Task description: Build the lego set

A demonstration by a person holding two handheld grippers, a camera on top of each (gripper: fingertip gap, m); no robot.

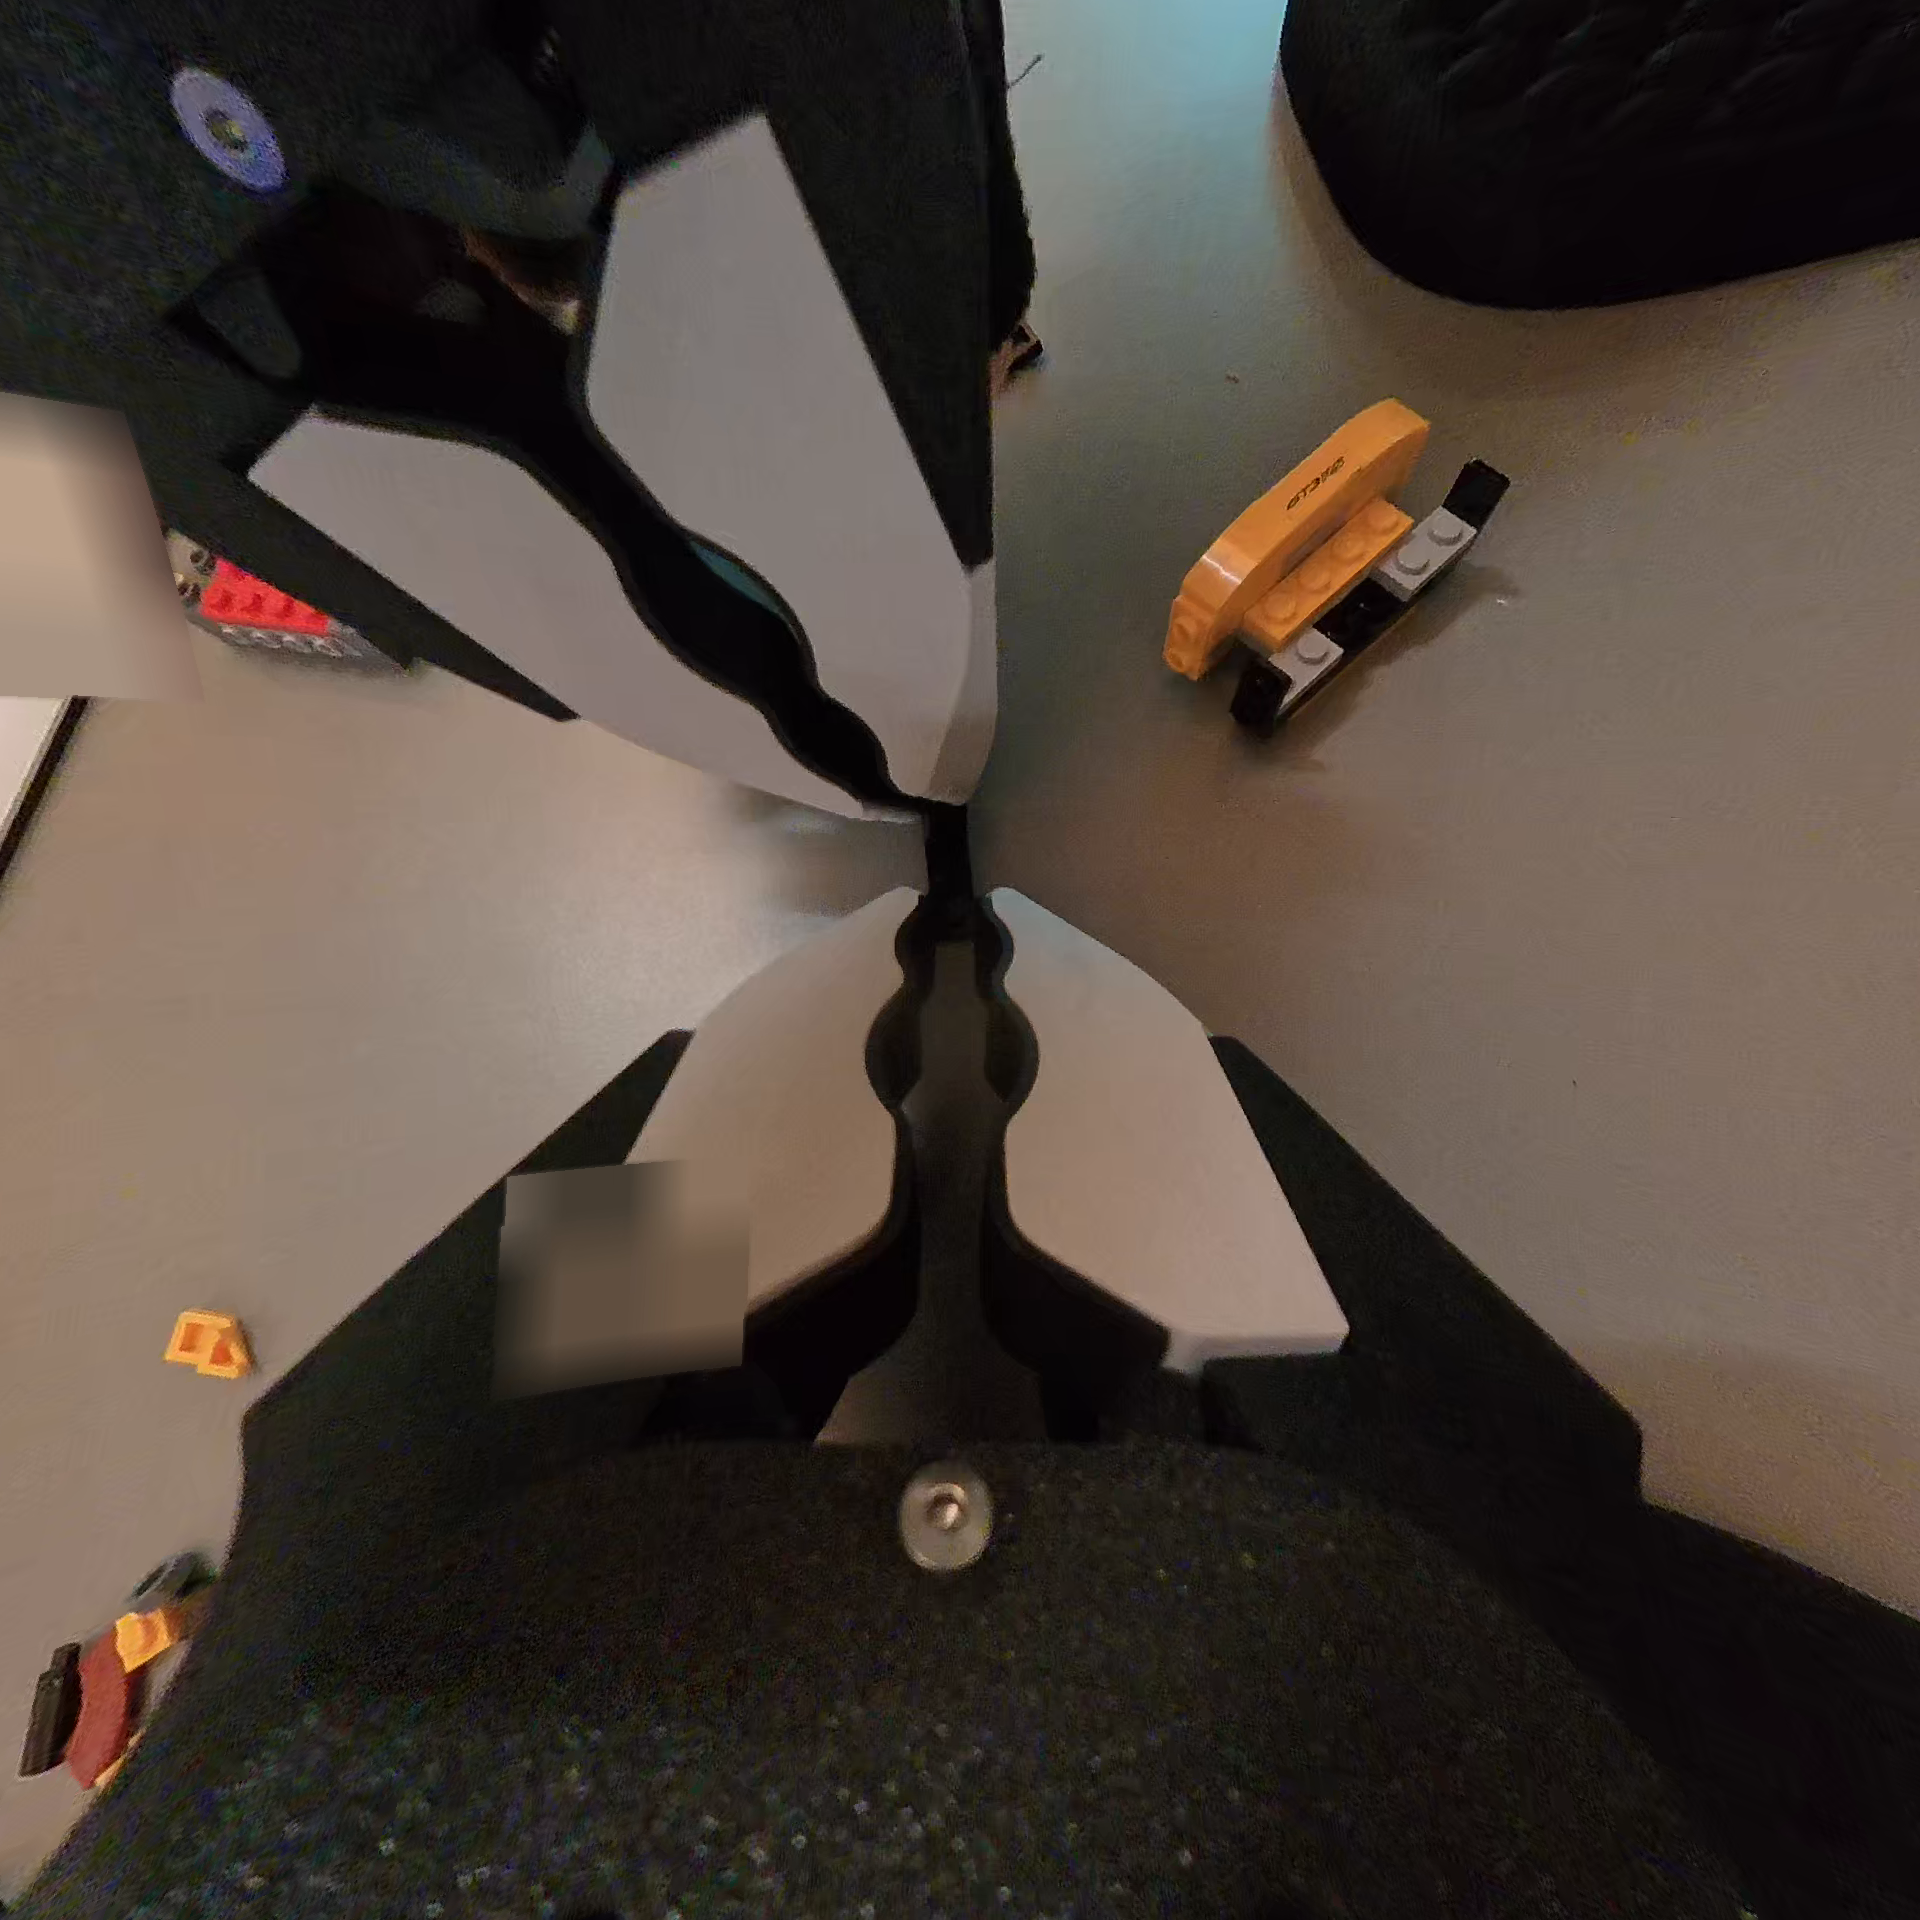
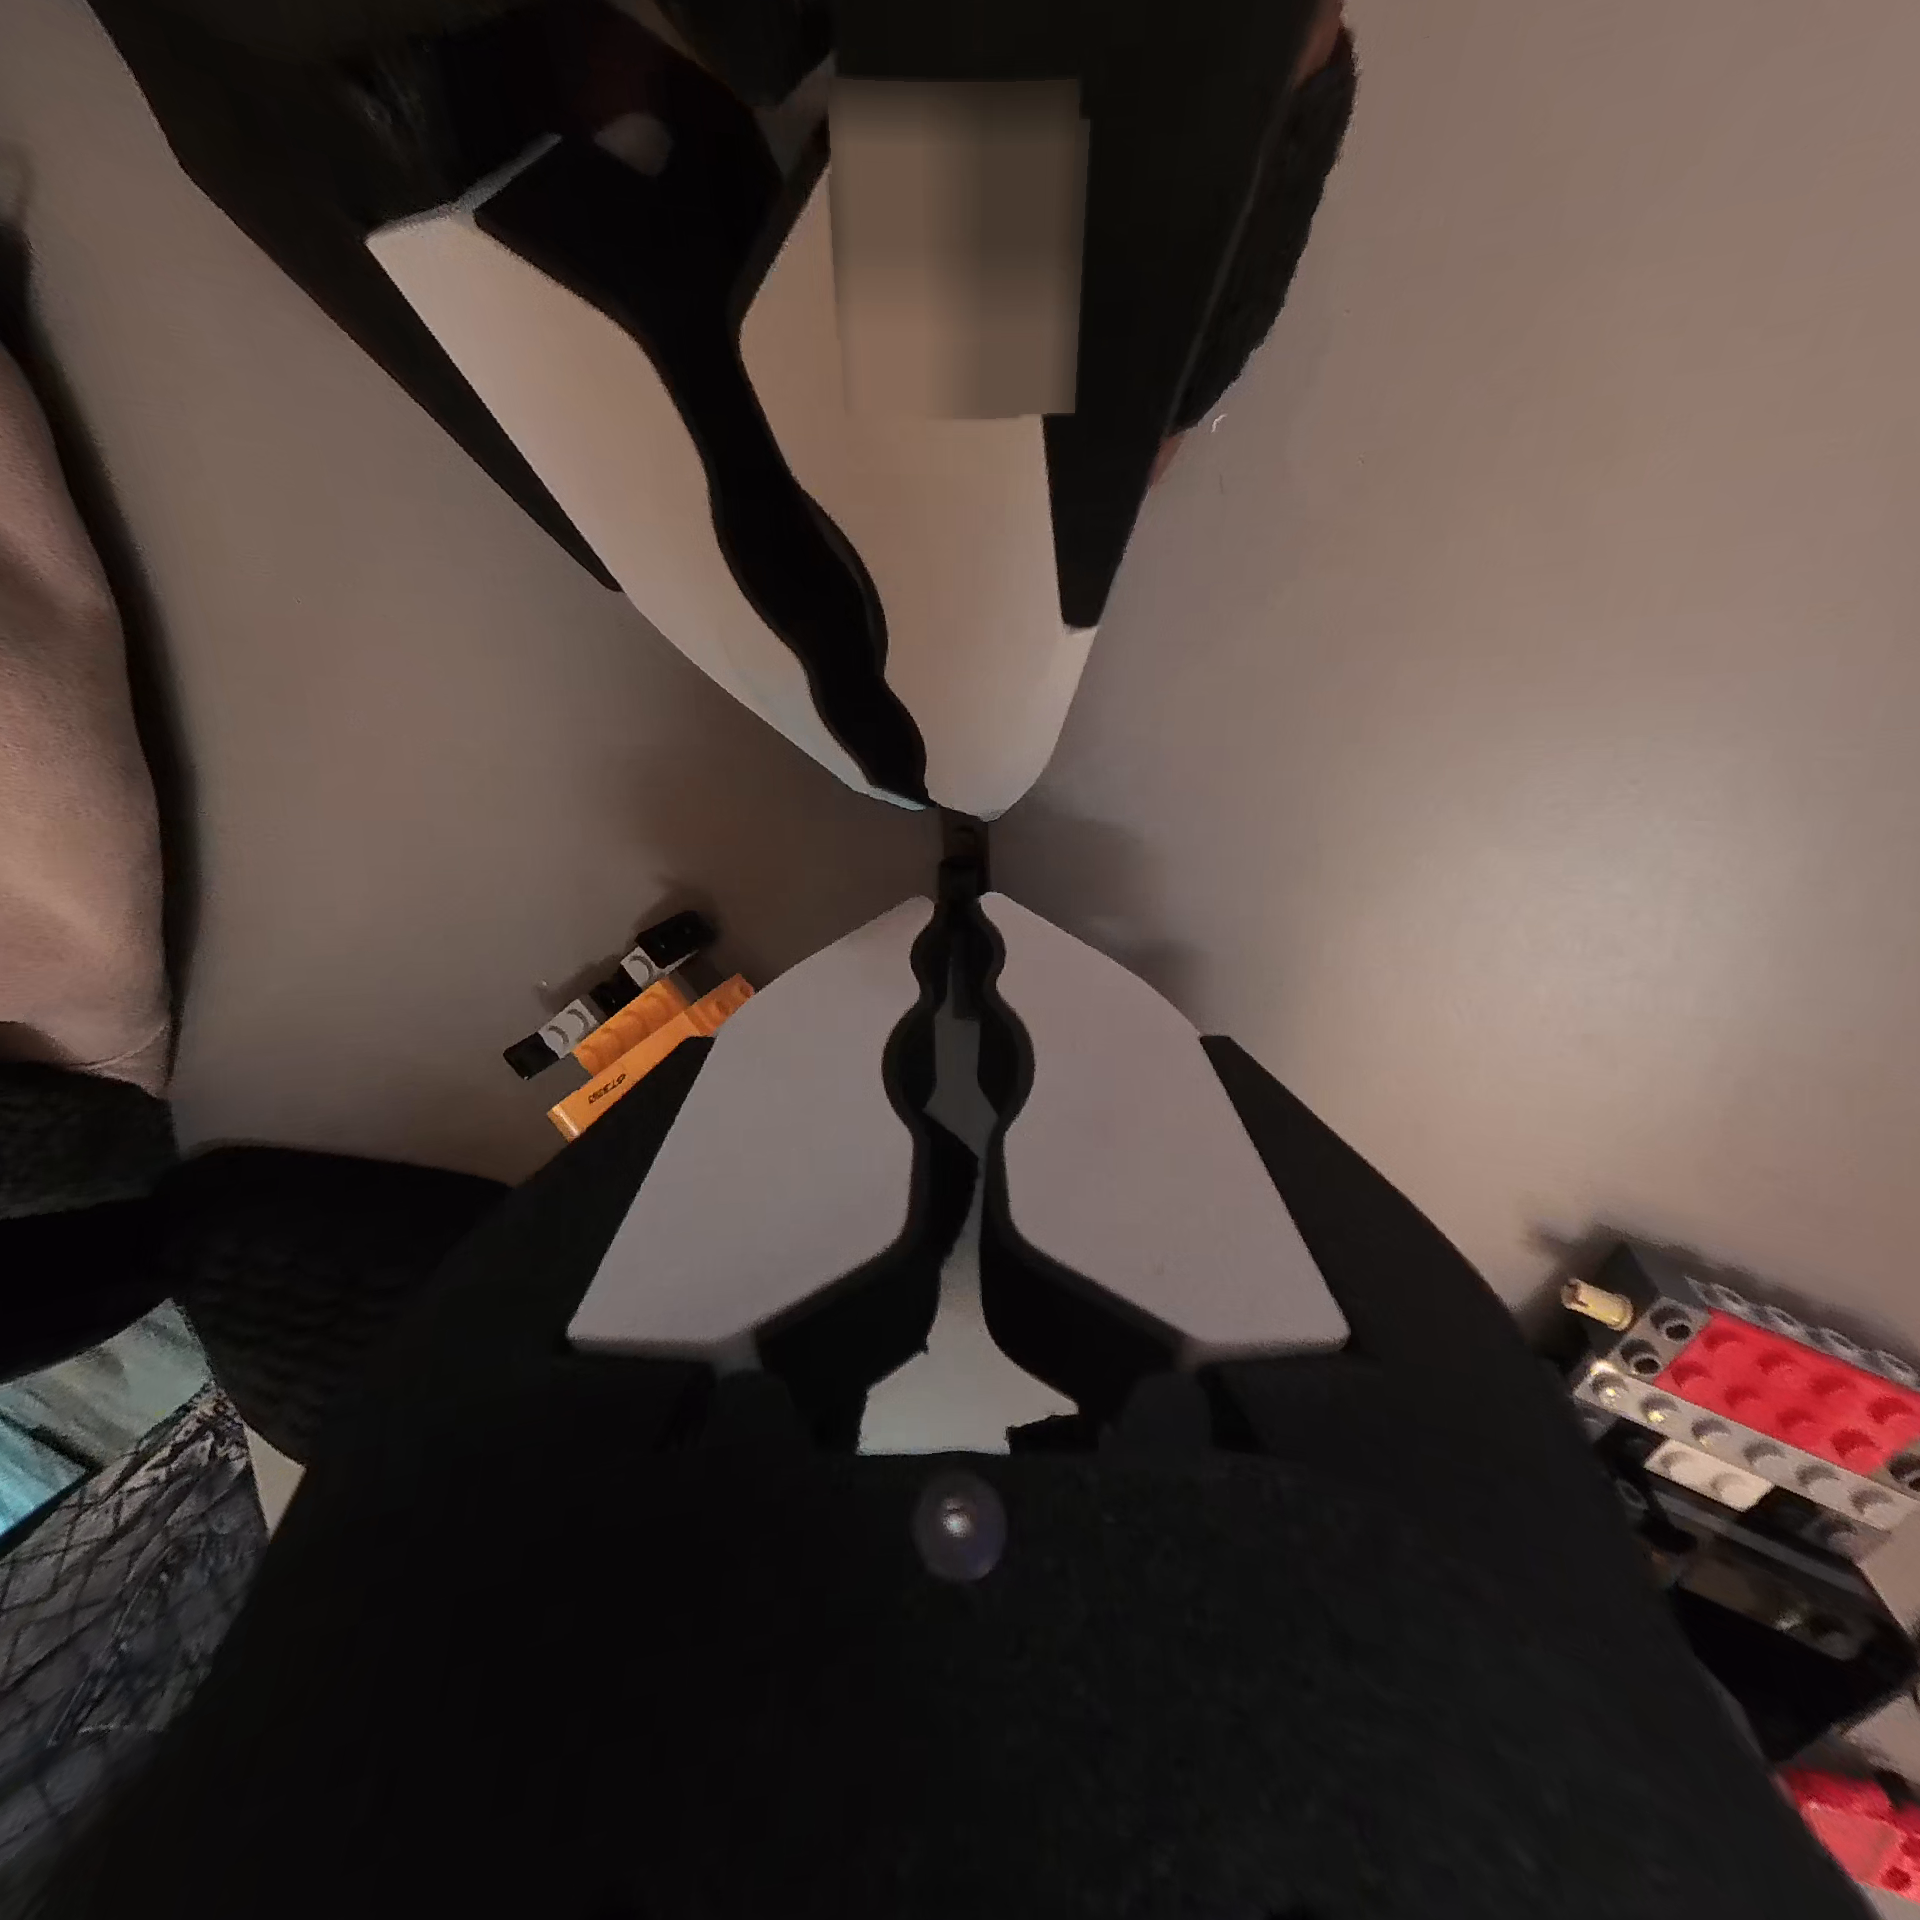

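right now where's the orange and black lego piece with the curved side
In the left wrist view the orange and black assembly lies on the grey table, upper right of the touching gripper tips, below a dark cushion-like object.

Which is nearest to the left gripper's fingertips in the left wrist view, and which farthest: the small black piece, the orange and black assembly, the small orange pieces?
1. Small black piece, between the left gripper tips.
2. Orange and black assembly, upper right on the table.
3. Small orange pieces, far lower left.
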